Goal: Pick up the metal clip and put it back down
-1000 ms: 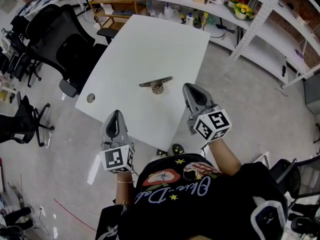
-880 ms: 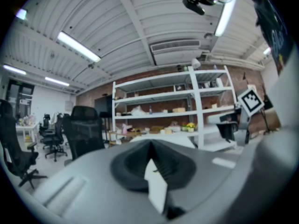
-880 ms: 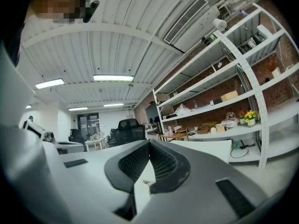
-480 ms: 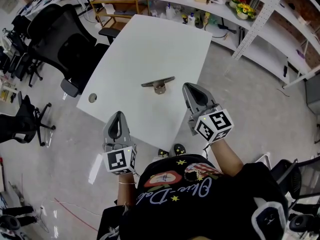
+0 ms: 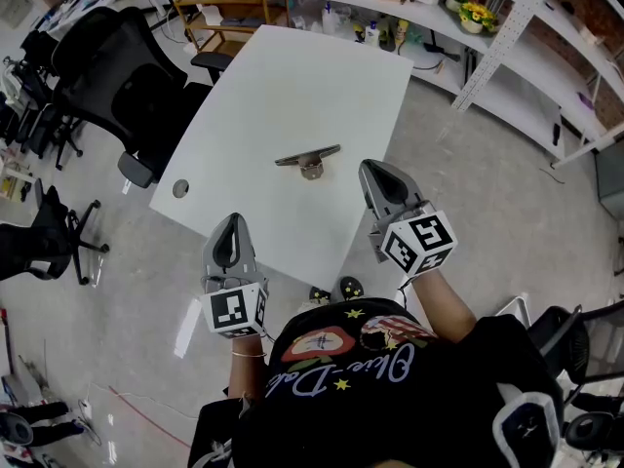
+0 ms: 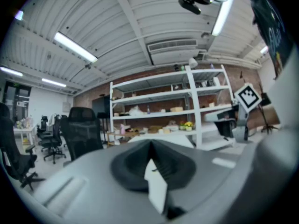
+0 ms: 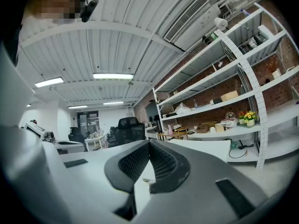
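The metal clip (image 5: 308,161) lies on the white table (image 5: 292,86), near its middle, with a flat bar on top of a small round base. Neither gripper touches it. My left gripper (image 5: 231,221) hovers at the table's near left edge, well short of the clip, its jaws together and empty. My right gripper (image 5: 374,170) sits at the near right edge, just right of the clip, also shut with nothing in it. In the right gripper view the jaws (image 7: 149,143) meet at the tips, and the clip (image 7: 147,180) shows small through the gap below them.
A round cable hole (image 5: 180,189) is in the table's left corner. Black office chairs (image 5: 107,76) stand left of the table. White shelving (image 5: 507,57) with small items runs along the back and right. A wooden cart (image 5: 229,3) stands behind the table.
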Motion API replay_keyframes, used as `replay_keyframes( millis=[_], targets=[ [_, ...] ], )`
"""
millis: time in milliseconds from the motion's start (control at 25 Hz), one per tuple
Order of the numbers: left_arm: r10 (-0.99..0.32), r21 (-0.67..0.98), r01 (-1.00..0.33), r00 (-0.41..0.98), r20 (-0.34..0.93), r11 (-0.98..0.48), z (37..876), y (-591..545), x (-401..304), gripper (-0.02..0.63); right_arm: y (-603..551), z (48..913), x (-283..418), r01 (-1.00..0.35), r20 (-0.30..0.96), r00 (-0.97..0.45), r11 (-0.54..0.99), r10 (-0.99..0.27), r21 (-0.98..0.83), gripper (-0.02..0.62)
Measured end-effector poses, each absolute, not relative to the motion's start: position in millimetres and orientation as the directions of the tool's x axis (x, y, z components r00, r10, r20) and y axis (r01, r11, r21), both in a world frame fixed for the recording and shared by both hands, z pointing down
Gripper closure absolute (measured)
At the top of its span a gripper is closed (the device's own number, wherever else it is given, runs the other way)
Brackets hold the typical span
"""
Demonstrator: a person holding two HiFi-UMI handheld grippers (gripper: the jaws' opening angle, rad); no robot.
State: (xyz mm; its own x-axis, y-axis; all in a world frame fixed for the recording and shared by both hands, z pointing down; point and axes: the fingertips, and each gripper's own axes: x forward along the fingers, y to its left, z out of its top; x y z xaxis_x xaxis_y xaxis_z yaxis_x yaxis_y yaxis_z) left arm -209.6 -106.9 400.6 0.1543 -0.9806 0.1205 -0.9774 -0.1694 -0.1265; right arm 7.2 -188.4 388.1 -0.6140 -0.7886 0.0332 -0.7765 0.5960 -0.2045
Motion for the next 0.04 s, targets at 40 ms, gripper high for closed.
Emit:
replay_keyframes(
  millis=[40],
  targets=[
    [-0.980, -0.126, -0.977, 0.157, 0.121, -0.172, 400.9, -107.0, -209.2, 0.604, -188.1, 388.9, 7.7, -0.778, 0.036, -0.613, 0.595, -0.790, -0.203, 0.581]
  ],
)
